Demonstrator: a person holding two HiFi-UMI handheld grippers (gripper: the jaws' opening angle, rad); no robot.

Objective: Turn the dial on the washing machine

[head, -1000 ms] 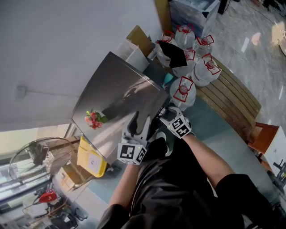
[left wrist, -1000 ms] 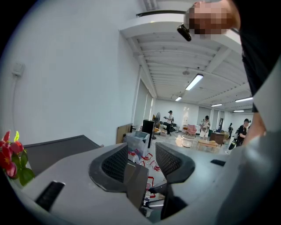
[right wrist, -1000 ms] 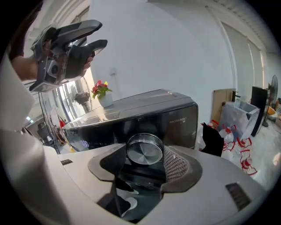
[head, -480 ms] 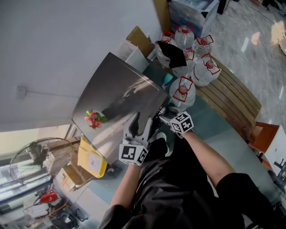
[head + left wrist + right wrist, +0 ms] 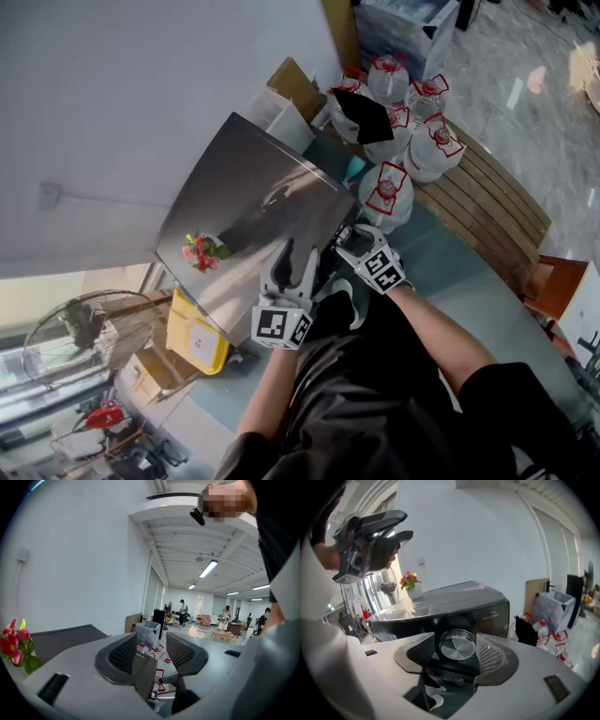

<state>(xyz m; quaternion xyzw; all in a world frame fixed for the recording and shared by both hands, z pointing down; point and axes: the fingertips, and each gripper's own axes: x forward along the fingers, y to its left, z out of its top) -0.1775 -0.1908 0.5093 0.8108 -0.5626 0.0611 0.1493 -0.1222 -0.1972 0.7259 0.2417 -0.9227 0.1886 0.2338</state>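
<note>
The washing machine point(image 5: 246, 192) has a silver top and a dark front panel point(image 5: 454, 609). Its round chrome dial point(image 5: 457, 645) sits on that front. My right gripper point(image 5: 456, 654) is around the dial, one pad on each side, shut on it. In the head view the right gripper point(image 5: 349, 242) is pressed against the machine's front edge and the dial is hidden. My left gripper point(image 5: 296, 253) hovers over the top's near corner, pointing upward, open with nothing between its pads point(image 5: 125, 654). The left gripper point(image 5: 405, 525) also shows high at the left of the right gripper view.
A small pot of red flowers point(image 5: 202, 251) stands on the machine's top at the left. Several large water bottles point(image 5: 386, 192) and a wooden bench point(image 5: 492, 211) lie to the right. A yellow box point(image 5: 195, 333) sits left of the machine, with a white wall point(image 5: 141, 94) behind.
The right gripper's marker cube twisted at the machine's front and then came back toward its first angle. The left gripper has barely shifted.
</note>
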